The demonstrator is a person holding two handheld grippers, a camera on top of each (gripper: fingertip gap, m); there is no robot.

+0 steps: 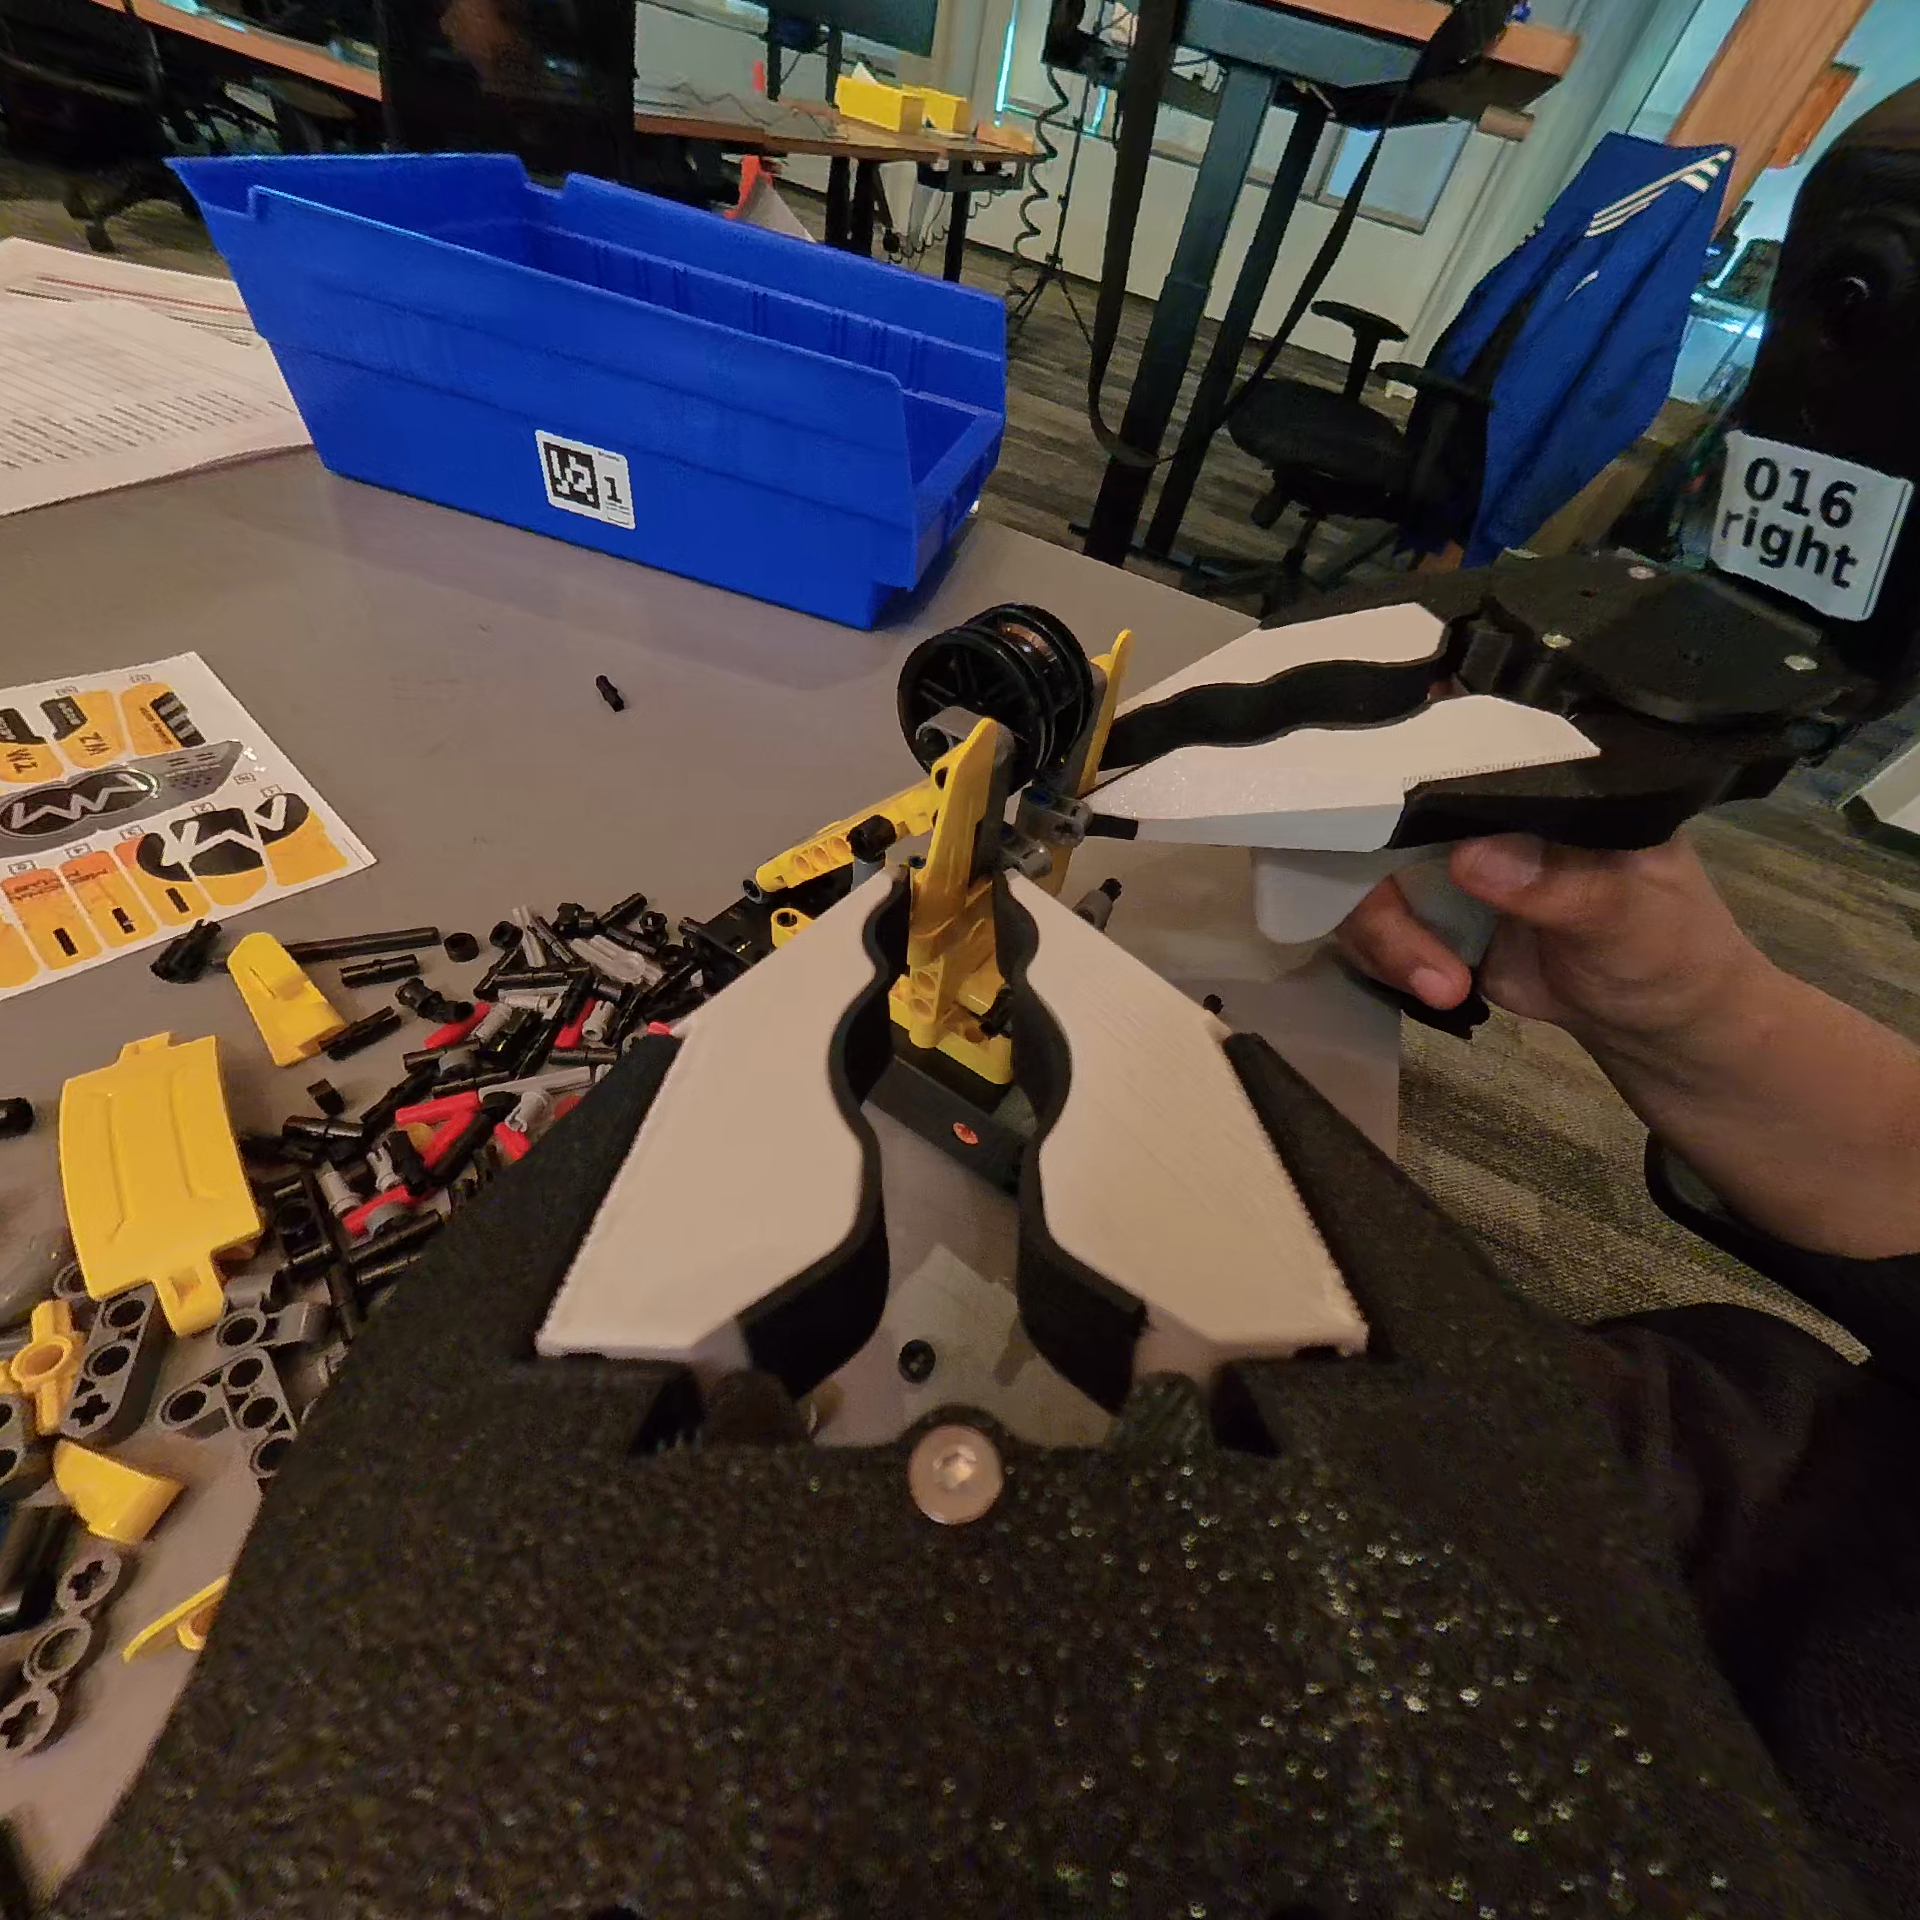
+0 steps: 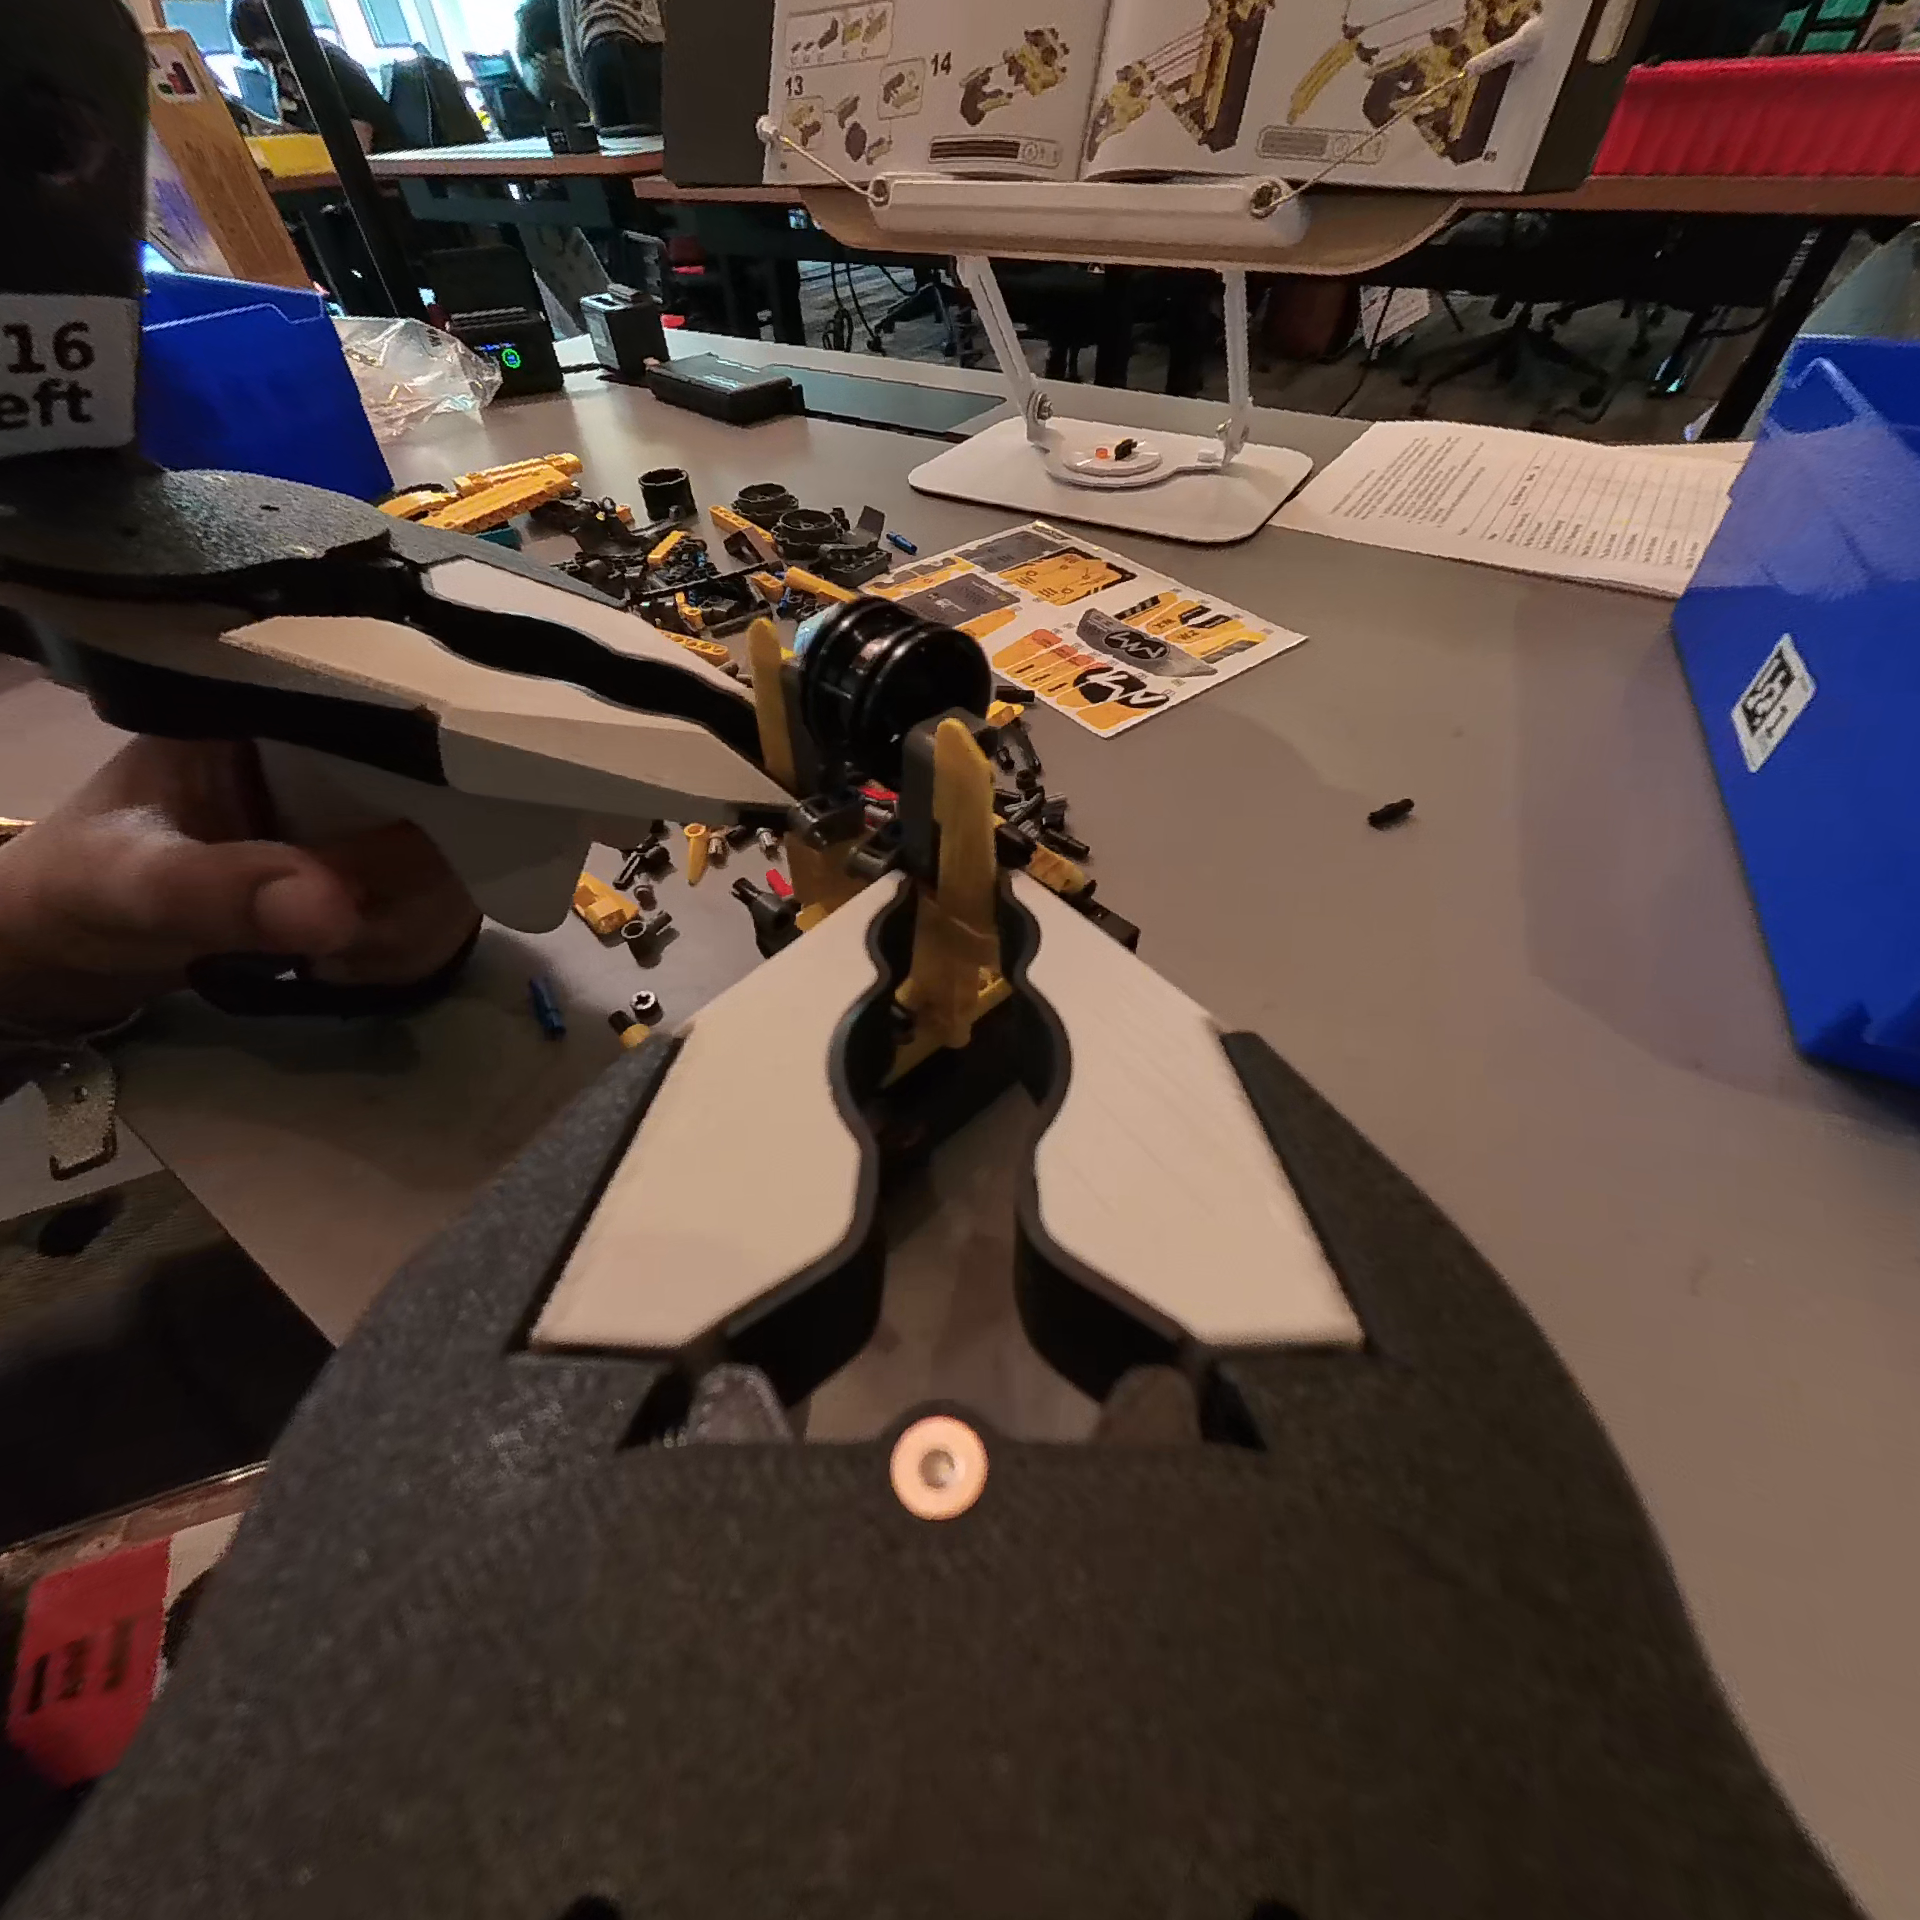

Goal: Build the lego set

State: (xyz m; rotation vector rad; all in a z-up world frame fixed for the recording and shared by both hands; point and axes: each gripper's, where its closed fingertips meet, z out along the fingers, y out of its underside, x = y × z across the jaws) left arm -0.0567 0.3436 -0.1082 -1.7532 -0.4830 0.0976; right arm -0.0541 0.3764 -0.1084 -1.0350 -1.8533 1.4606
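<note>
Gripping the upright yellow-and-black brick model (image 1: pixel 961 914) from two sides, left gripper (image 1: pixel 951 883) clamps its yellow panel above the surface (image 1: pixel 520 623); right gripper (image 1: pixel 1091 800) pinches narrowly beneath the black wheel (image 1: pixel 997 675).

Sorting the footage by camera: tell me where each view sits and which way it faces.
Left wrist view: on the left tongs, facing across the grey table to a blue bin; right tongs and a hand show.
Right wrist view: on the right tongs, facing a booklet stand; left tongs show.
Shared: the yellow toy model, gripped from two sides, and a sticker sheet.
</note>
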